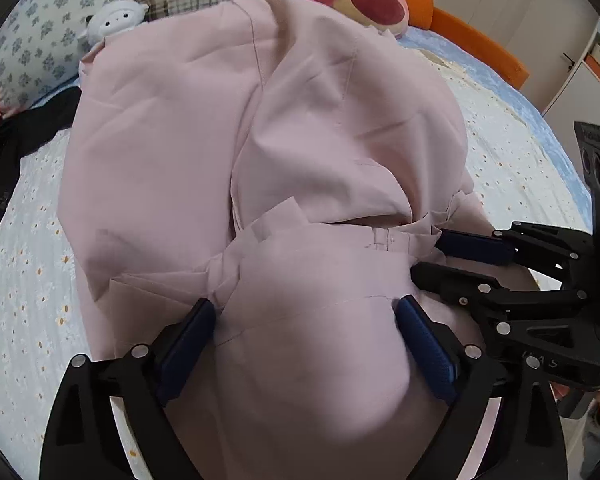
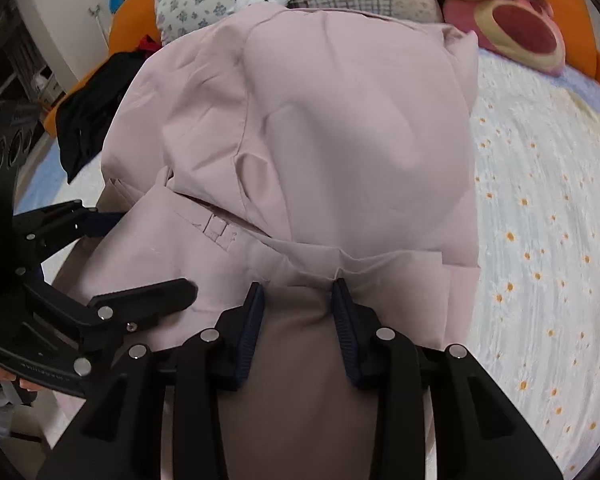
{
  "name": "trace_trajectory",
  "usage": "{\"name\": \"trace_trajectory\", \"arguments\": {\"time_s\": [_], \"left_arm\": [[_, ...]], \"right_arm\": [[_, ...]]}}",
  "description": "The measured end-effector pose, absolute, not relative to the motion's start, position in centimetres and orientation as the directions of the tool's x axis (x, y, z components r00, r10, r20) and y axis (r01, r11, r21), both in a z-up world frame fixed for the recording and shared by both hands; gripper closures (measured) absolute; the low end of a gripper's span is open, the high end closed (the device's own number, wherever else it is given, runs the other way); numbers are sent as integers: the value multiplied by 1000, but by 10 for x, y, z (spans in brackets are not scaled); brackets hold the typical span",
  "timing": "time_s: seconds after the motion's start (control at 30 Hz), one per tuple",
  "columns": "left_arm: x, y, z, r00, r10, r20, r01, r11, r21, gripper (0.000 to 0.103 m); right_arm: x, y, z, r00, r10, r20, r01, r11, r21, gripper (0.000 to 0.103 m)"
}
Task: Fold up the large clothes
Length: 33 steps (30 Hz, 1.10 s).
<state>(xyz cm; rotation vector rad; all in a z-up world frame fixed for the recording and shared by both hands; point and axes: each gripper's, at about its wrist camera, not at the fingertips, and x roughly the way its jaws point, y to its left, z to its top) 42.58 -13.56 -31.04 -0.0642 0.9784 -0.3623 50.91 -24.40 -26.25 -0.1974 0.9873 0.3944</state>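
Observation:
A large pale pink garment [image 1: 204, 128] lies spread on the bed and fills both views; it also shows in the right wrist view [image 2: 340, 120]. My left gripper [image 1: 306, 308] has its blue pads wide apart with a bulge of the pink cloth's near edge between them. My right gripper [image 2: 298, 292] has its pads closer together, with a fold of the same near edge between them. Each gripper shows in the other's view, the right one [image 1: 440, 252] at the right and the left one [image 2: 152, 256] at the left.
The bed [image 2: 540, 220] has a pale blue cover with small daisies. Pillows [image 1: 40, 32], a white plush [image 1: 116, 20] and a pink bear plush [image 2: 516, 32] line the headboard. A black garment [image 2: 88, 112] lies at the left edge. An orange bed frame [image 1: 476, 40] runs behind.

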Motion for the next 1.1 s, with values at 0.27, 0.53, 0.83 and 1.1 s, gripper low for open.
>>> {"name": "trace_trajectory", "arguments": {"time_s": [0.27, 0.53, 0.83, 1.1], "left_arm": [[380, -96, -257, 500, -413, -761, 268, 909, -318, 8], [302, 1, -275, 403, -539, -740, 123, 832, -540, 7], [272, 2, -365, 365, -772, -521, -51, 542, -839, 7], [273, -22, -372, 434, -729, -529, -51, 567, -822, 7]], "right_arm": [[470, -266, -193, 503, 315, -804, -414, 905, 96, 16], [390, -348, -171, 346, 559, -754, -291, 827, 480, 14], [374, -392, -276, 290, 746, -599, 43, 615, 787, 15], [390, -380, -287, 331, 750, -572, 38, 596, 802, 16]]}}
